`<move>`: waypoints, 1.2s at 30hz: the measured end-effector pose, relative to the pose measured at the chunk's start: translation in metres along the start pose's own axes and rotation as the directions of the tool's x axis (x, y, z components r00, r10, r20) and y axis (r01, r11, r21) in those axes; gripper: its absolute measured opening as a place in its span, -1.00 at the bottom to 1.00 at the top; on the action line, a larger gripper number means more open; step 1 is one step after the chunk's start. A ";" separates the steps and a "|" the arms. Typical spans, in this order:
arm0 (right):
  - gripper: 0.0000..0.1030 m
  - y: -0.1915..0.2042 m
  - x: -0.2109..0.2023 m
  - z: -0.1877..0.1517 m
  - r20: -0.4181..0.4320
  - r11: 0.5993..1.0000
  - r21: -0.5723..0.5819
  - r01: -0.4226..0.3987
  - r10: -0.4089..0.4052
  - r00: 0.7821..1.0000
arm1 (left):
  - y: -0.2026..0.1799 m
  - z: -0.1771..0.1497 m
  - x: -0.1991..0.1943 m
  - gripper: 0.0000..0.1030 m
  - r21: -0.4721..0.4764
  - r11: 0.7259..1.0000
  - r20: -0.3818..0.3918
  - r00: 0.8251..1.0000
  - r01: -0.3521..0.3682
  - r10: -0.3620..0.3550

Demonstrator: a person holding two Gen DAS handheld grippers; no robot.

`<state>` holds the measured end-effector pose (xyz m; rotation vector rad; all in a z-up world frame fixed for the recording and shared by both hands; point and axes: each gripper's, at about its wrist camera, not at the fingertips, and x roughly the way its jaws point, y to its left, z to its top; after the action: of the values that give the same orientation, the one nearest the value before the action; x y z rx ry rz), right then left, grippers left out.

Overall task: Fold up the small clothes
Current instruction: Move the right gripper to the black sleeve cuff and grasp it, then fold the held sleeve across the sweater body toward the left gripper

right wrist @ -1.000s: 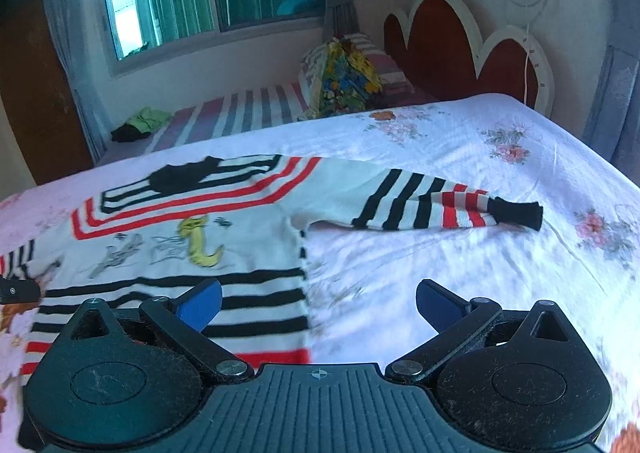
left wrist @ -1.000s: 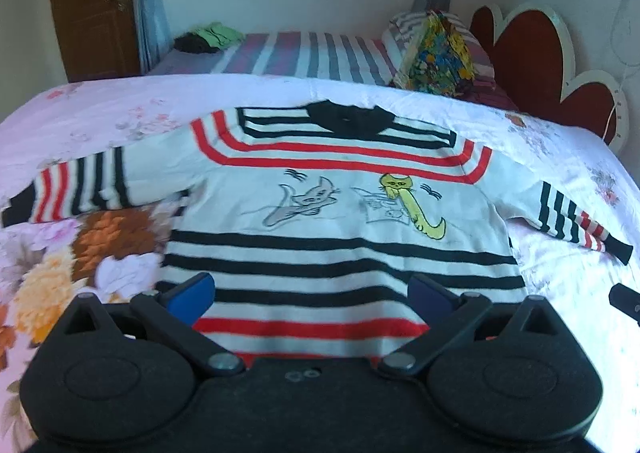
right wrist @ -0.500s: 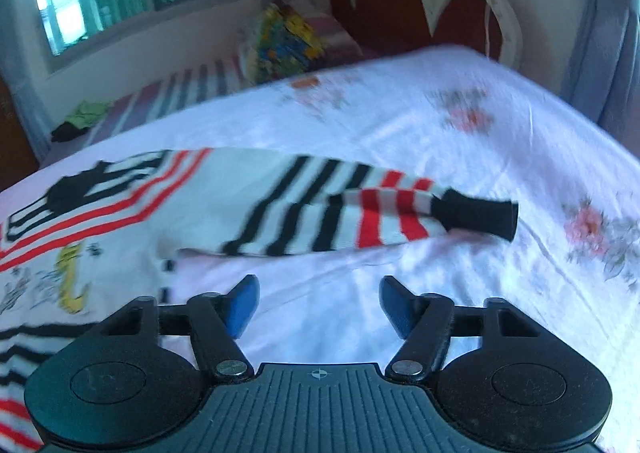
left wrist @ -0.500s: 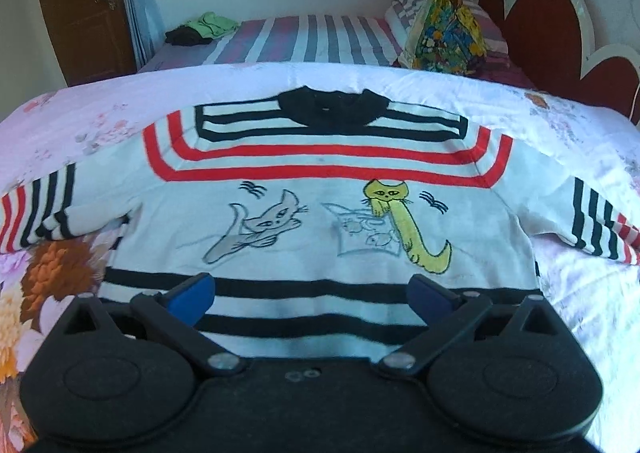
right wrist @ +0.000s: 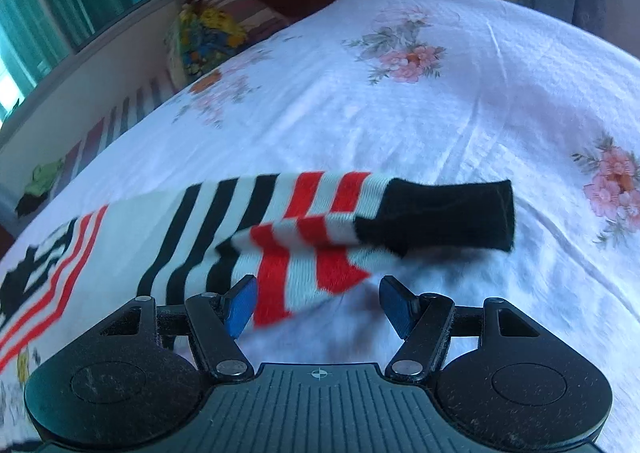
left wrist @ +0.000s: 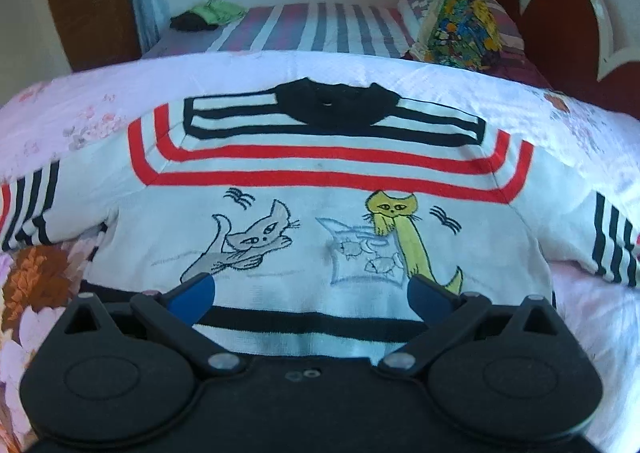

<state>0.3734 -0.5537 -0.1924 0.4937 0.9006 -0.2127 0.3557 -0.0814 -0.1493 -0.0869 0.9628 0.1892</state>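
Black plastic left gripper (left wrist: pixel 310 295), right gripper (right wrist: pixel 320 305), blue pads (right wrist: pixel 240 303), silver pivot screws

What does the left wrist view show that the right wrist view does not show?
Only the left wrist view shows the two cat drawings on the sweater front and the open left tool. Only the right wrist view shows the black cuff of one sleeve and the right tool, open near the sleeve. Both show the striped sweater lying on the floral bedsheet.

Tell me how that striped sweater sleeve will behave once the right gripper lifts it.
The sleeve is soft knit, already creased, so it will probably droop. It looks light. The thicker black cuff may hang lowest. The right gripper is open over it, so a pinch should hold without slipping.
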 end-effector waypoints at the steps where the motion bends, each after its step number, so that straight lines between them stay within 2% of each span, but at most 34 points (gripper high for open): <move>1: 0.29 -0.001 0.003 0.003 0.002 1.000 0.004 0.002 -0.002 1.000 | 0.002 0.001 0.002 0.98 -0.006 1.000 -0.002 1.000 -0.004 0.004; 4: 0.27 0.001 0.008 0.008 0.018 1.000 0.022 0.002 -0.002 1.000 | 0.005 0.002 0.004 0.98 -0.009 1.000 -0.005 1.000 -0.025 0.025; 5: 0.11 0.003 0.009 0.008 0.026 1.000 0.011 0.014 -0.014 1.000 | 0.007 0.002 0.004 0.98 -0.007 0.999 -0.004 0.999 -0.033 0.033; 6: -0.45 0.006 0.011 0.009 0.032 0.999 -0.006 0.037 -0.037 0.999 | 0.007 0.001 0.004 0.98 -0.002 0.999 -0.005 0.999 -0.037 0.037; 7: -0.53 0.007 0.011 0.009 0.035 0.999 -0.011 0.045 -0.044 0.998 | 0.008 0.001 0.004 0.97 0.004 0.999 -0.006 0.999 -0.039 0.039; 12: -0.69 0.019 0.007 0.015 0.093 0.999 -0.042 0.031 -0.027 0.995 | 0.016 0.003 -0.002 0.96 0.015 1.000 0.018 0.999 -0.028 0.028; 18: -0.74 0.090 -0.019 0.015 0.183 0.973 -0.229 -0.019 0.062 0.981 | 0.038 0.009 -0.005 0.96 -0.031 0.999 0.052 0.998 0.039 -0.037; 21: -0.74 0.145 -0.030 0.003 0.190 0.936 -0.348 -0.063 0.136 0.972 | 0.050 0.014 -0.002 0.96 -0.041 0.998 0.055 0.997 0.055 -0.053; 23: -0.74 0.185 -0.033 -0.010 0.166 0.901 -0.418 -0.112 0.197 0.966 | 0.060 0.016 0.000 0.96 -0.041 0.998 0.061 0.997 0.055 -0.052; 26: -0.74 0.245 -0.027 -0.040 0.120 0.831 -0.533 -0.161 0.262 0.957 | 0.078 0.020 0.005 0.96 -0.062 0.996 0.062 0.997 0.057 -0.053; 29: -0.74 0.299 -0.010 -0.079 0.029 0.749 -0.624 -0.221 0.305 0.952 | 0.100 0.024 0.011 0.95 -0.121 0.991 0.063 0.996 0.064 -0.057; 32: -0.73 0.336 0.009 -0.116 -0.056 0.686 -0.676 -0.269 0.317 0.947 | 0.116 0.030 0.017 0.95 -0.149 0.986 0.061 0.996 0.074 -0.066; 34: -0.73 0.353 0.017 -0.135 -0.112 0.657 -0.693 -0.295 0.306 0.945 | 0.122 0.032 0.020 0.95 -0.146 0.986 0.064 0.996 0.078 -0.069; 36: -0.72 0.358 0.020 -0.145 -0.162 0.642 -0.685 -0.345 0.327 0.931 | 0.126 0.034 0.024 0.96 -0.143 0.985 0.060 0.995 0.091 -0.084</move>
<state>0.4201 -0.1705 -0.1692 -0.0727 0.8200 0.4880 0.3715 0.0502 -0.1486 -0.2570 0.8891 0.1798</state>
